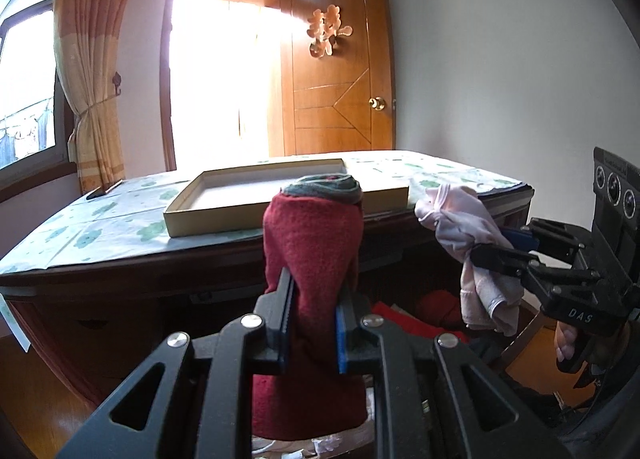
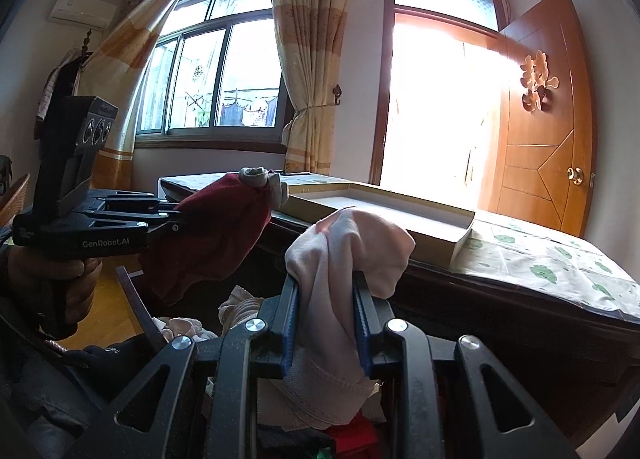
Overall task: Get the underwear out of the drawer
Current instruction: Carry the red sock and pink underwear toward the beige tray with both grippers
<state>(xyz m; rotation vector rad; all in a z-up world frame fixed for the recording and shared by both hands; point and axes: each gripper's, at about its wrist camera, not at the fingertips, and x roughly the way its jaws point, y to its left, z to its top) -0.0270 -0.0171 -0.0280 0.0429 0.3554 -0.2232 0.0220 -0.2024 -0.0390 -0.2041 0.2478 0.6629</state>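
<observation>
My left gripper [image 1: 314, 279] is shut on dark red underwear [image 1: 314, 243] with a grey waistband, held up in front of the table edge. In the right wrist view the left gripper [image 2: 176, 219] and the same red underwear [image 2: 224, 227] show at the left. My right gripper [image 2: 326, 283] is shut on pale pink underwear [image 2: 348, 255], which droops below the fingers. From the left wrist view, the right gripper [image 1: 486, 245] holds the pink underwear [image 1: 468, 227] at the right. Below both lies the open drawer [image 1: 420, 315] with more red clothes.
A shallow cardboard box lid [image 1: 280, 195] [image 2: 400, 215] rests on the table [image 1: 80, 243] with a green-patterned cloth. Behind stand a wooden door [image 1: 340, 67], a bright doorway and curtained windows. A hand [image 2: 60, 279] holds the left gripper's handle.
</observation>
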